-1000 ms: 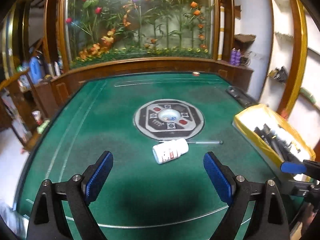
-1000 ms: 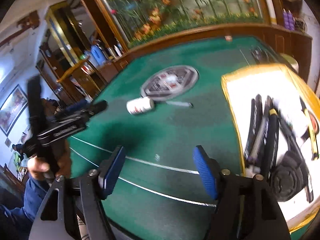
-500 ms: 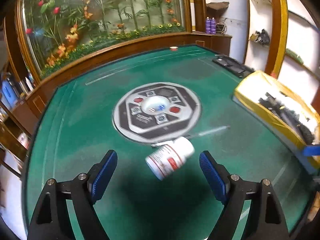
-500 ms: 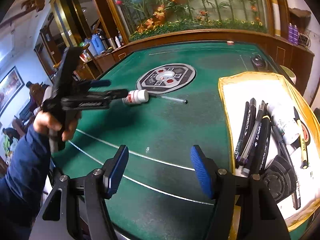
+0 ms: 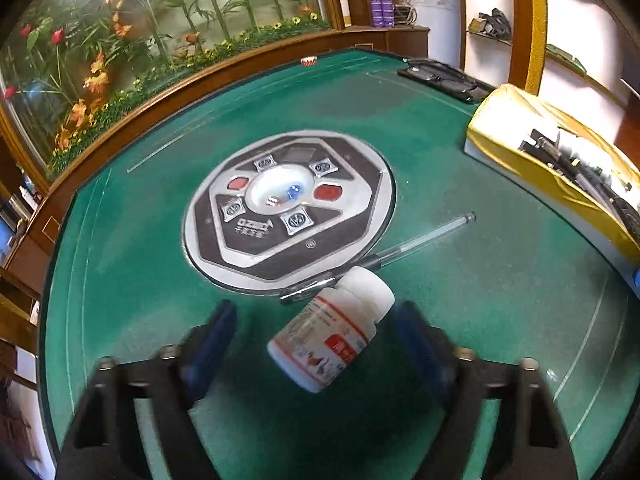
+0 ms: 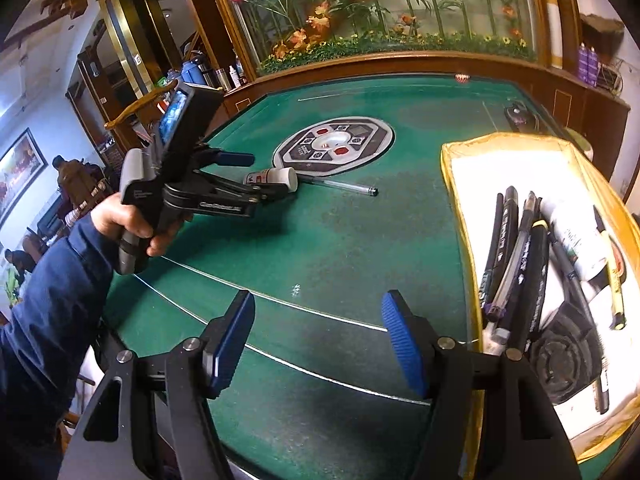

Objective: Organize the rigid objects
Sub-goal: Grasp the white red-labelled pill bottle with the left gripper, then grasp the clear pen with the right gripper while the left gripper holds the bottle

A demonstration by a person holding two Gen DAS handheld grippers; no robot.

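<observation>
Since a second ago, left claw point(image 5: 312, 344) advanced and dropped over white pill bottle point(image 5: 332, 332); jaws closing, bottle between pads, lying mid-tabletop point(image 5: 460, 320) beside clear pen point(image 5: 424, 238). Right claw point(image 6: 318, 344) spread, empty, near tabletop's front edge.

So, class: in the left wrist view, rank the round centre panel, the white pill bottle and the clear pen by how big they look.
1. round centre panel
2. white pill bottle, though nearness to the camera inflates it
3. clear pen

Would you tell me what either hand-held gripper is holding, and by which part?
Nothing yet: the left hand-held gripper is closing around the white pill bottle at mid-body; the right hand-held gripper is empty.
</observation>
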